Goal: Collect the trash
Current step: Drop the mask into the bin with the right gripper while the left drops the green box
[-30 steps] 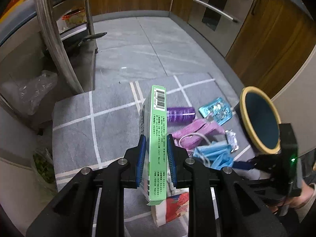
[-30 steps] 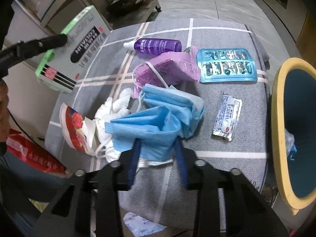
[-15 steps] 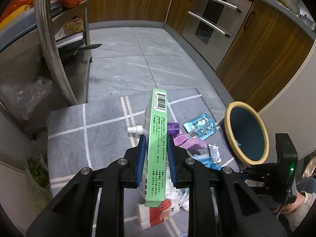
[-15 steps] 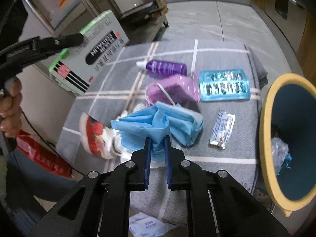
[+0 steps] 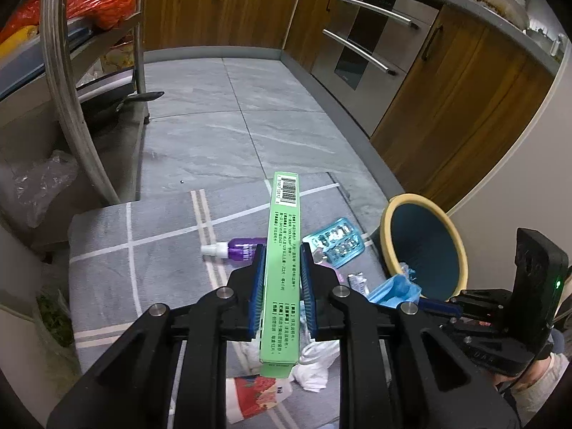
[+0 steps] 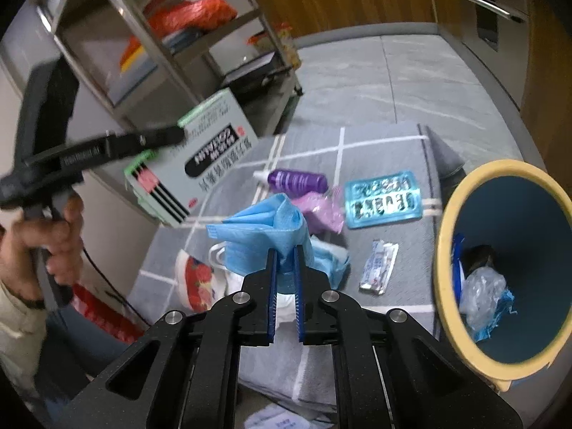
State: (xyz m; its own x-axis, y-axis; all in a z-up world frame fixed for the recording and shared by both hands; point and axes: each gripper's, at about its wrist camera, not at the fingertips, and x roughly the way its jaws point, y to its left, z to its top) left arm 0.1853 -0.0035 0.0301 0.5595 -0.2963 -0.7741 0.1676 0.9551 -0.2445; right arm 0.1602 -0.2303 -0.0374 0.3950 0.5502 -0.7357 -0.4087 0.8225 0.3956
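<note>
My left gripper is shut on a green and white box, held in the air above the grey mat; the box also shows in the right wrist view. My right gripper is shut on a blue face mask, lifted off the mat. The blue bin with a yellow rim stands to the right with wrappers inside; it also shows in the left wrist view. On the mat lie a purple bottle, a pink mask, a blue blister pack and a foil sachet.
A metal shelf rack with an orange bag stands to the left. Wooden cabinets and an oven line the far side. White tissue and a red-flowered packet lie near the mat's front edge.
Both grippers have risen. The right gripper closed on the blue mask and lifted it off the mat. The left gripper carried the box higher.
</note>
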